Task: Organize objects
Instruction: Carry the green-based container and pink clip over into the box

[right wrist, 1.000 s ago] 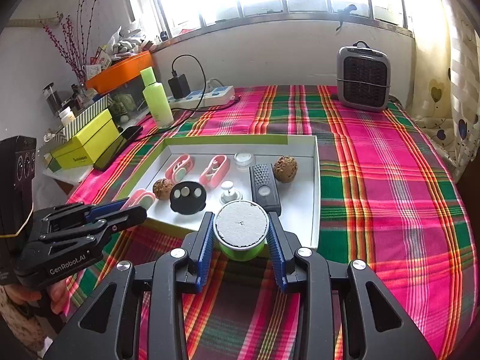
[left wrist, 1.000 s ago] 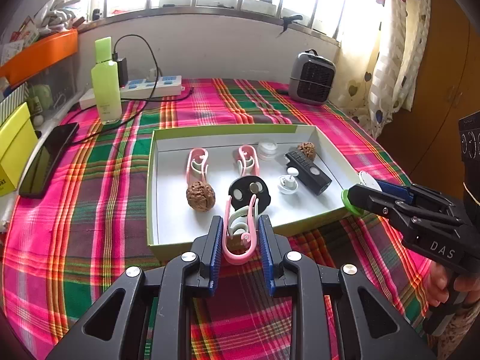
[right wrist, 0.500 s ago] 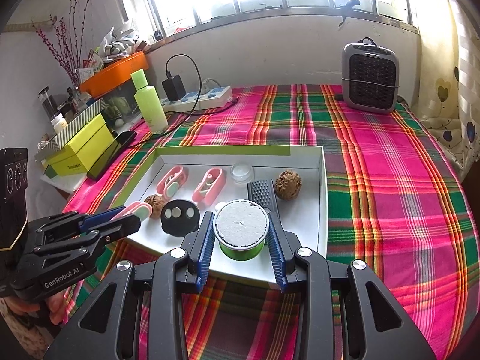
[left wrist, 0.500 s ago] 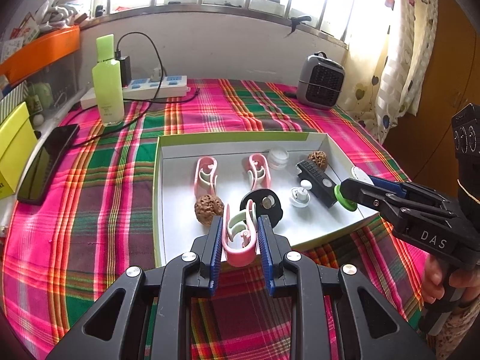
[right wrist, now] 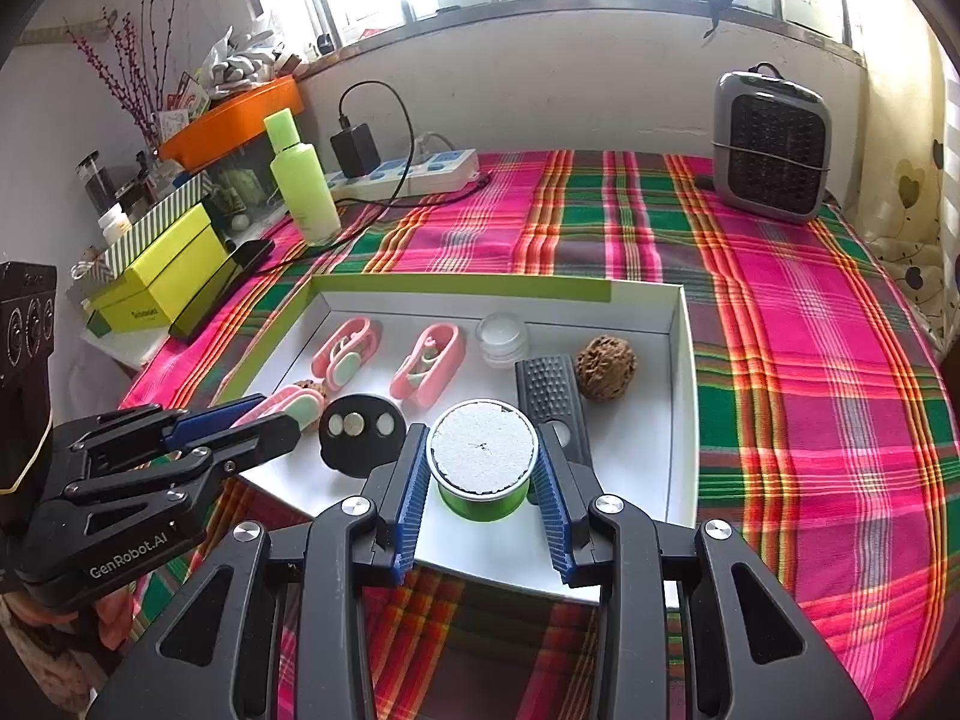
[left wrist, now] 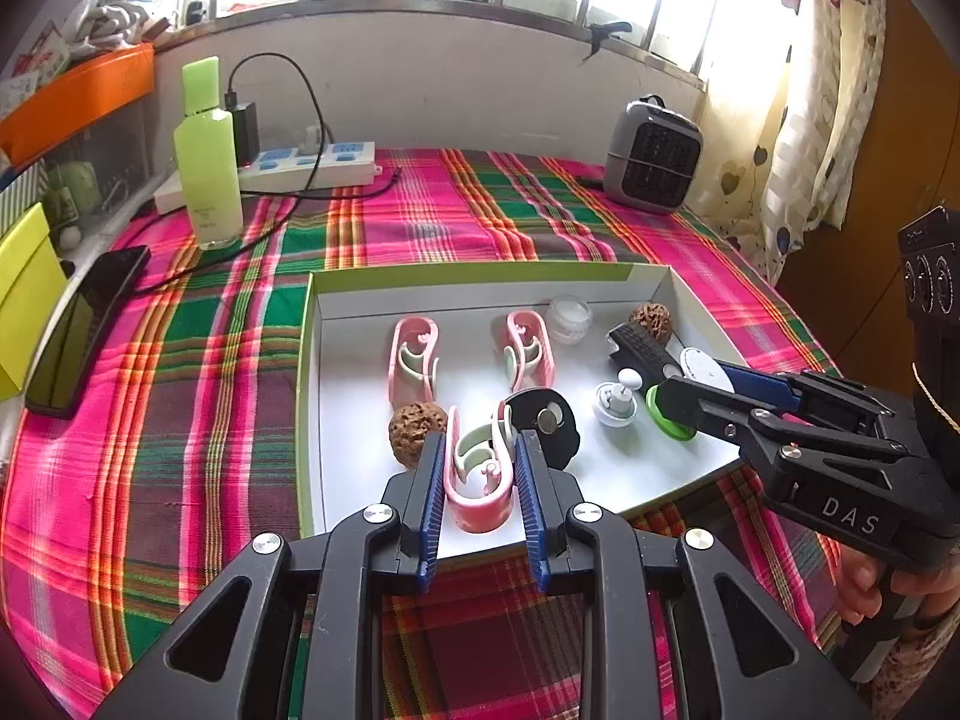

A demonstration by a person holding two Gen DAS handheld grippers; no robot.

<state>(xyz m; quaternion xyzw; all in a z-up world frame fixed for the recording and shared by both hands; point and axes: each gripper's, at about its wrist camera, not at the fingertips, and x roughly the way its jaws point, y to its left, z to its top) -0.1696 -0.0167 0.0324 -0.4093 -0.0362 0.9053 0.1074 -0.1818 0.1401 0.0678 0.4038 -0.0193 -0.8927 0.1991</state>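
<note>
Both grippers now over white shallow tray (left wrist: 336, 408): left gripper (left wrist: 479, 462) clamps pink cable-winder clip (left wrist: 480, 480), long axis along fingers; right gripper (right wrist: 483, 468) clamps green foam-topped round tub (right wrist: 483, 457).

A plaid cloth (right wrist: 780, 324) of pink, green and orange covers the table. Near its far left corner stands a light green bottle (right wrist: 300, 177), upright, just in front of a white power strip (right wrist: 414, 174) that lies along the far edge. A black charger (right wrist: 354, 147) is plugged into the strip, and its cable (left wrist: 300, 120) loops up and trails down past the bottle. A grey fan heater (right wrist: 771, 147) stands near the far right corner. At the left edge lies a black phone (left wrist: 84, 330), beside a yellow-green box (right wrist: 162, 276). Beyond them an orange tray (right wrist: 234, 120) sits raised by the wall. A patterned curtain (left wrist: 798, 120) hangs at the right.
</note>
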